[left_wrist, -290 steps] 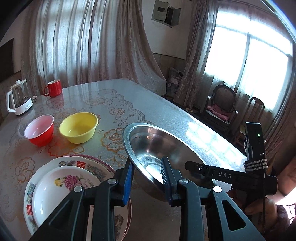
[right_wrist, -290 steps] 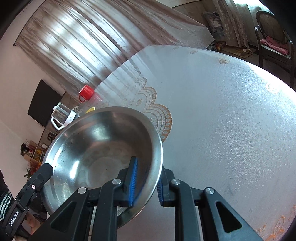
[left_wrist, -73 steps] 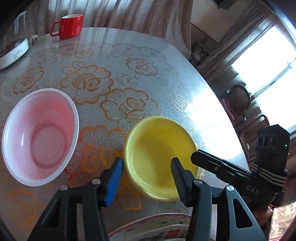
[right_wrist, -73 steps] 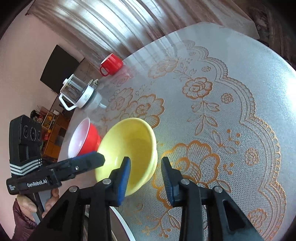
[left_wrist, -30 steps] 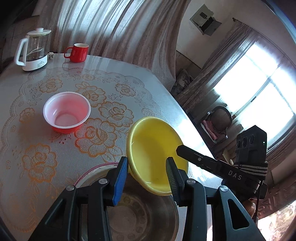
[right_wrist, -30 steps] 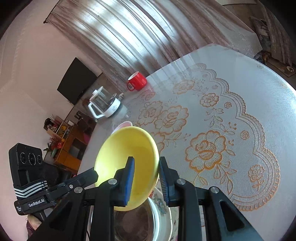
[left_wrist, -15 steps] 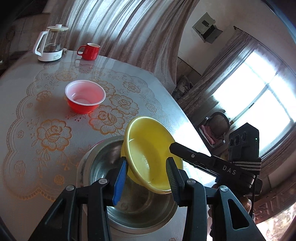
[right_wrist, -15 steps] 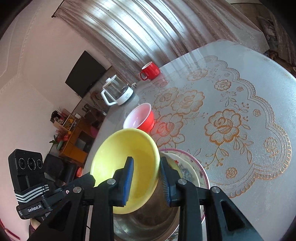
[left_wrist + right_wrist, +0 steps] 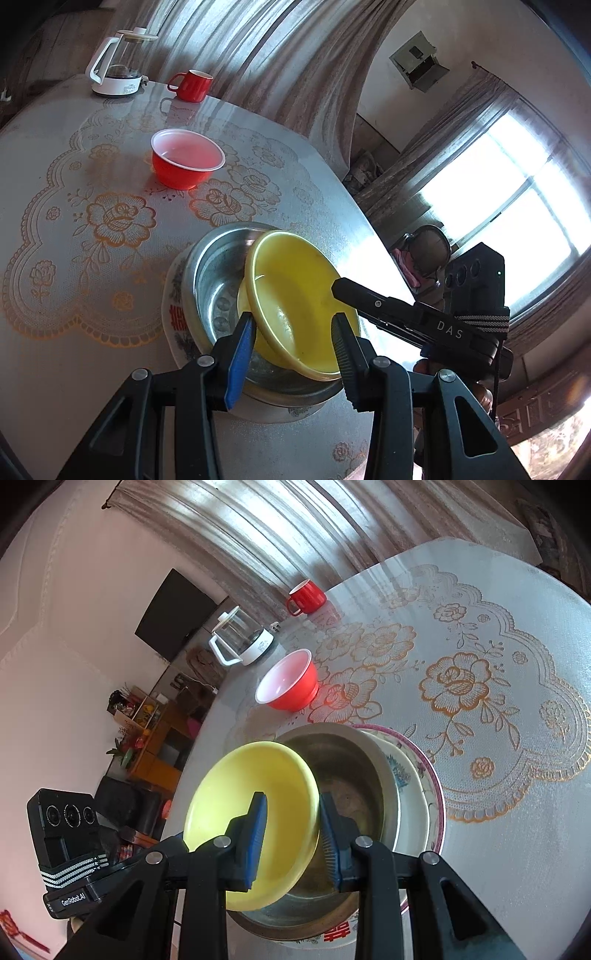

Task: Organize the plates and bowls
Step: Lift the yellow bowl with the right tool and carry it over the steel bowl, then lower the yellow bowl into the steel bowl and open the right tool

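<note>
A yellow bowl [image 9: 295,291] [image 9: 251,782] hangs tilted, its lower side dipping into a steel bowl [image 9: 218,273] [image 9: 351,775]. The steel bowl sits on stacked flowered plates [image 9: 173,314] [image 9: 417,794]. My left gripper [image 9: 291,325] is shut on the yellow bowl's near rim. My right gripper [image 9: 293,812] is shut on its opposite rim, one pad inside and one outside. A red bowl [image 9: 184,166] [image 9: 291,686] with a white inside stands alone farther back on the table.
A glass kettle [image 9: 118,62] [image 9: 240,638] and a red mug [image 9: 194,85] [image 9: 306,596] stand at the table's far edge by the curtains. A chair [image 9: 428,247] sits beyond the table's right edge near the window. A lace-patterned cloth [image 9: 458,679] covers the table.
Both grippers have carried the yellow bowl back and down over the plate stack. It has gone from hanging above the steel bowl to dipping into it.
</note>
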`<state>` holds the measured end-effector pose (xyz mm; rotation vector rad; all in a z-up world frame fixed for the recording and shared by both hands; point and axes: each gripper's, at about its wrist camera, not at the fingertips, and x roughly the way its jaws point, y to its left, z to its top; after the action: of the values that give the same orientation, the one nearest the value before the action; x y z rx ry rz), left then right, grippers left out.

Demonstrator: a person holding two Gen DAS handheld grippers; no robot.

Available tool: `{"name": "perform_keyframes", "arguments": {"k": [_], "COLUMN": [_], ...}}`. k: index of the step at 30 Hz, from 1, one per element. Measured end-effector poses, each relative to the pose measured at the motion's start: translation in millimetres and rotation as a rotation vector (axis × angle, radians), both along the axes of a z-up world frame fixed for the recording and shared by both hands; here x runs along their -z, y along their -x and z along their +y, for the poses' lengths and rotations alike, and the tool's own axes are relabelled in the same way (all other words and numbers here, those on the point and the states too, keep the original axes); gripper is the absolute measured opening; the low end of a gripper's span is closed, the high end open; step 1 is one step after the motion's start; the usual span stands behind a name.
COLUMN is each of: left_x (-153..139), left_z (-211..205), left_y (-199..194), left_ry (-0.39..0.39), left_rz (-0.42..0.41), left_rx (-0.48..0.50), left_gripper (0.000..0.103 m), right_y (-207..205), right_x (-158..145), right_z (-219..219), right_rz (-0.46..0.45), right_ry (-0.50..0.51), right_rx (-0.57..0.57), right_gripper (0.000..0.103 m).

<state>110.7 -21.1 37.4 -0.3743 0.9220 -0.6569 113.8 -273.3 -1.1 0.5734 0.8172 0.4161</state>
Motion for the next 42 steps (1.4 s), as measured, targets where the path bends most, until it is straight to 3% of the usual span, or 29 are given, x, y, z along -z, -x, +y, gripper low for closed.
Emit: {"name": "perform_keyframes", "arguments": {"k": [19,33,42], "left_x": [1,8,15], "left_z": [-13,-22,-19], "left_y": [28,31,26], "left_ry": [-0.167,-0.221,-0.199], "left_rz": [-0.120,-0.149,-0.131], "left_rx": [-0.019,-0.019,-0.029], "left_gripper": [0.042,0.047,0.052], "right_y": [22,34,37], "right_x": [11,12,10], "right_z": [14,14,16], "right_rz": [-0.018,-0.043,-0.062], "right_ry": [0.074,0.101,0.136], "right_rx": [-0.036,-0.048,-0.047], "right_gripper": [0.033,0.033,0.033]}}
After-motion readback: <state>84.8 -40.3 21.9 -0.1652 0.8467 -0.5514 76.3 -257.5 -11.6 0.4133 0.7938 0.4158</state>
